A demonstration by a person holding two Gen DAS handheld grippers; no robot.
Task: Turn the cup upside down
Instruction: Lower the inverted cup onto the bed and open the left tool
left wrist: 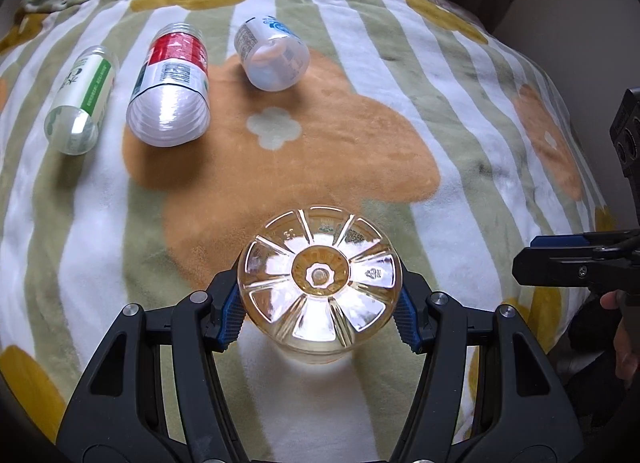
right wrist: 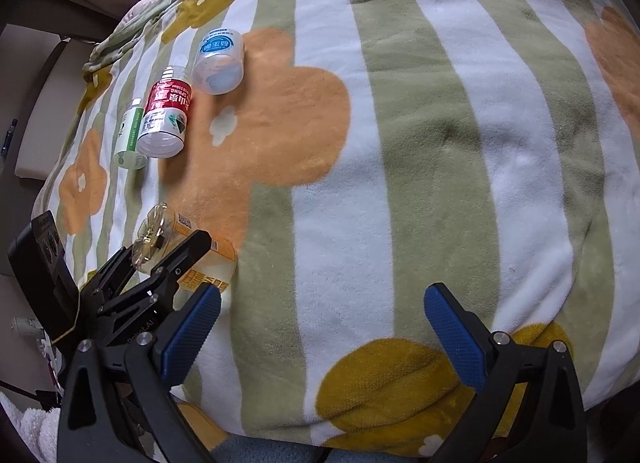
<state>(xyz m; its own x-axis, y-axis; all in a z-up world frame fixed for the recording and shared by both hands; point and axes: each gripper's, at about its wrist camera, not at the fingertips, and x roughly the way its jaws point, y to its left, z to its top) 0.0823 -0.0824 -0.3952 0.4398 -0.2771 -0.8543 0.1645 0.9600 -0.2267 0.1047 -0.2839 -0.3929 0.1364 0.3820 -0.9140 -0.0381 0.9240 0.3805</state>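
Cup (left wrist: pixel 319 281), a clear cut-off bottle base with an amber tint, sits low in the centre of the left wrist view, its ribbed bottom facing the camera, pinched on both sides by the blue pads of the left gripper (left wrist: pixel 320 313). In the right wrist view the same cup (right wrist: pixel 192 253) shows at the lower left, with an orange label, and appears to have its open rim down against the blanket (right wrist: pixel 400 143). The right gripper (right wrist: pixel 322 333) fills the bottom of its own view, its two blue pads spread wide with nothing between them, over the blanket. The soft blanket, striped green and white with orange and mustard flowers, lies under everything. Farther off, toward the upper left of both views, three more cut bottles lie on their sides: a green-labelled bottle (left wrist: pixel 82 99), a red-labelled bottle (left wrist: pixel 172 87) just beside it, and a blue-labelled bottle (left wrist: pixel 272 53) a little apart.
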